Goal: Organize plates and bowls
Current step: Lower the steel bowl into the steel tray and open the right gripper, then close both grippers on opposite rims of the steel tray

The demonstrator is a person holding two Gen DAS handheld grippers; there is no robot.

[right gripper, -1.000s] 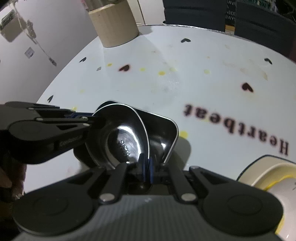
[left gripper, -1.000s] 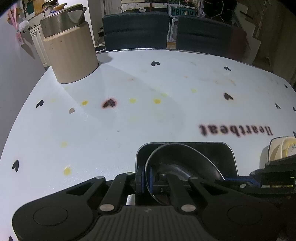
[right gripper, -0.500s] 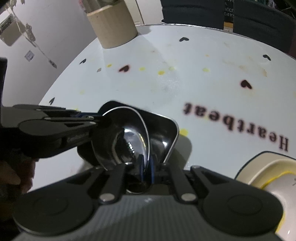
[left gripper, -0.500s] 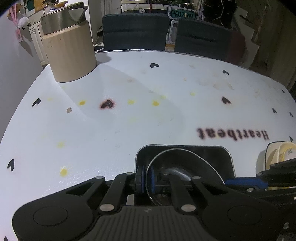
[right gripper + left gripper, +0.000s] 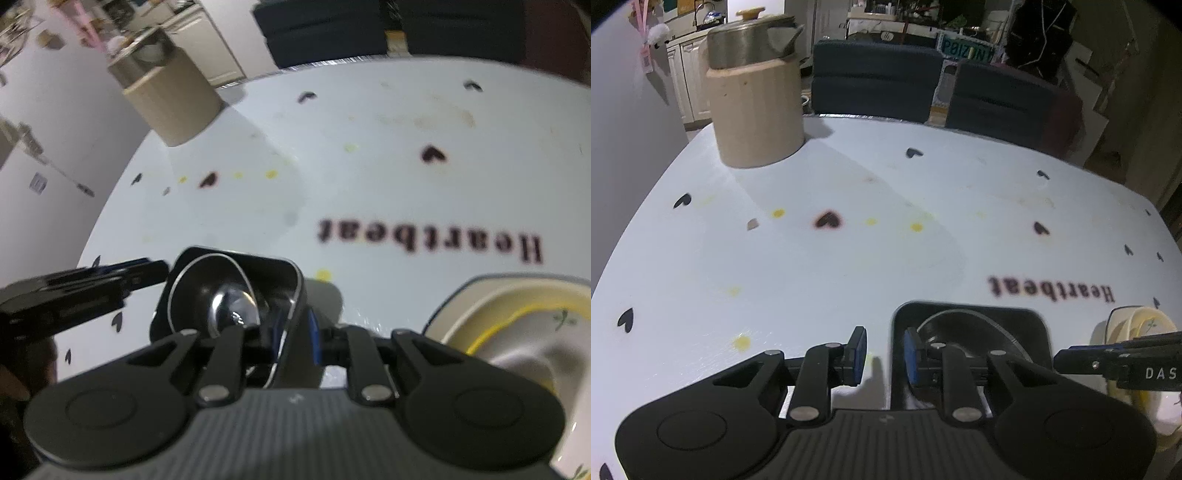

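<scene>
Black tray (image 5: 967,314) near table's (image 5: 849,266) front edge

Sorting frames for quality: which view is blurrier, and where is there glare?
Right wrist view: smeared by motion, the "Heartbeat" lettering soft, a bright glint inside the shiny metal bowl. Left wrist view: mostly sharp, only the square black tray's rim slightly blurred; dim background, fisheye bending of the white table edge.
</scene>
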